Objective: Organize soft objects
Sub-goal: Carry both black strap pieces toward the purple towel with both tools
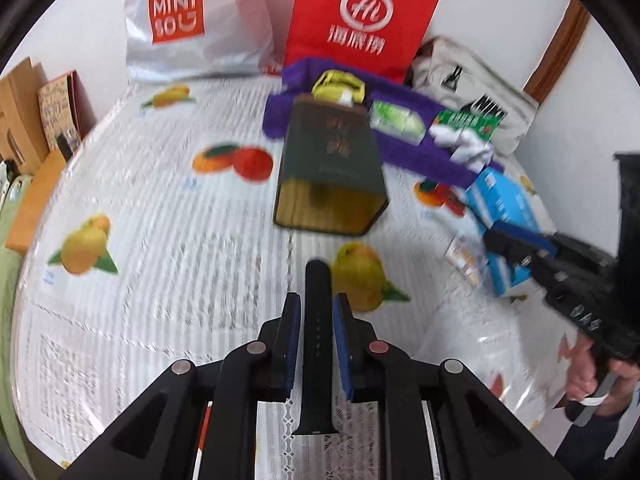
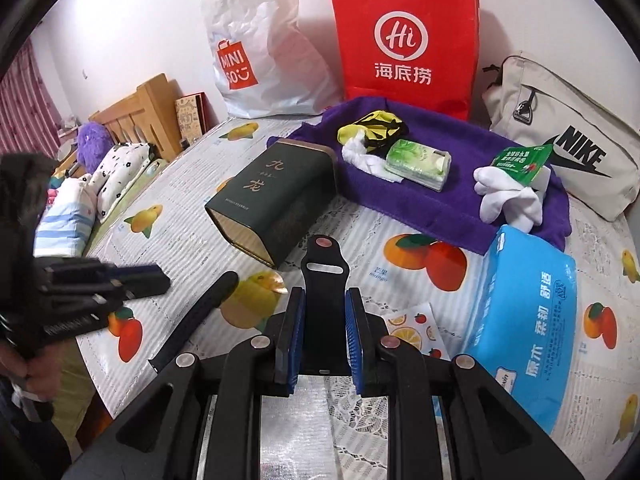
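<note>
1. Readable writing: a white MINISO bag [image 2: 256, 48], a red paper bag [image 2: 404, 40] printed "Hi 海底捞", and a beige NIKE bag [image 2: 568, 136].
2. A dark green tin [image 2: 276, 204] marked "九龙" lies on its side, open end facing the camera.
3. A purple towel [image 2: 436, 200] carries a tissue pack [image 2: 418, 164] and white socks [image 2: 508, 196].
4. The left gripper [image 1: 316, 316] pinches a black watch strap [image 1: 318, 344]; the right gripper [image 2: 325, 316] pinches the slotted strap half [image 2: 325, 296].
5. A fruit-printed tablecloth [image 2: 192, 240] covers the table beside a bed.
</note>
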A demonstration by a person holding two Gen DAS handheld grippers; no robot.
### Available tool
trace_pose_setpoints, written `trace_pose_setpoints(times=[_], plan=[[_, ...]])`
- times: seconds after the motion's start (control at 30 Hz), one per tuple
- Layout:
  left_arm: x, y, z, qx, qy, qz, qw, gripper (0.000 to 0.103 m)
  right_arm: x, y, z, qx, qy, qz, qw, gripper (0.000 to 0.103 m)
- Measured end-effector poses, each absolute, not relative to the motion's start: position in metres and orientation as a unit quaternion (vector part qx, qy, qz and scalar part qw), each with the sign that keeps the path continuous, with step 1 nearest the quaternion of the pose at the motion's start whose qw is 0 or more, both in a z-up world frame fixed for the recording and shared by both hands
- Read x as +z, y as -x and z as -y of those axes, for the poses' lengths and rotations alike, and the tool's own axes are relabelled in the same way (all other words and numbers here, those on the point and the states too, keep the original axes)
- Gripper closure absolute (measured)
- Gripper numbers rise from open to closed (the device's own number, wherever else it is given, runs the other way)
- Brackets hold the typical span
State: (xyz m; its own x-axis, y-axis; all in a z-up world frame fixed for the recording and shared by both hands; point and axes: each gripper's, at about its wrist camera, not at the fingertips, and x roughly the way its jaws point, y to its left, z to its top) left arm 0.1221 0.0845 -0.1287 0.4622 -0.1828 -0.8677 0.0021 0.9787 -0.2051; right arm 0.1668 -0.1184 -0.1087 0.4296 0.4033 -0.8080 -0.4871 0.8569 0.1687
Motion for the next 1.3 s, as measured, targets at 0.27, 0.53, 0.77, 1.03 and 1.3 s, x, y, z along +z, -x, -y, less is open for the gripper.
trace_pose_setpoints(times=[0.27,0.53,0.77,1.03,1.3], plan=[[-0.166,-0.121,-0.068,-0.057,0.066,-0.542,0.836,0.08,-0.119,-0.164,0.125,0.258,0.038,-0.472,0.842,0.083],[-0.166,-0.122,-0.052,-0.059,0.033,-0.541,0.838,0.068,-0.118,-0.166,0.133,0.251,0.031,-0.469,0.846,0.083],[-0.167,-0.12,-0.057,-0.042,0.019,-0.533,0.845,0.084,-0.124,-0.167,0.136,0.252,0.023,-0.473,0.844,0.083],[-0.145,-0.114,-0.064,-0.038,0.033,-0.517,0.855,0.084,-0.115,-0.165,0.138,0.256,0.02,-0.464,0.848,0.083],[-0.113,-0.101,-0.071,-0.039,0.04,-0.491,0.87,0.084,-0.101,-0.163,0.148,0.255,0.017,-0.45,0.856,0.083]])
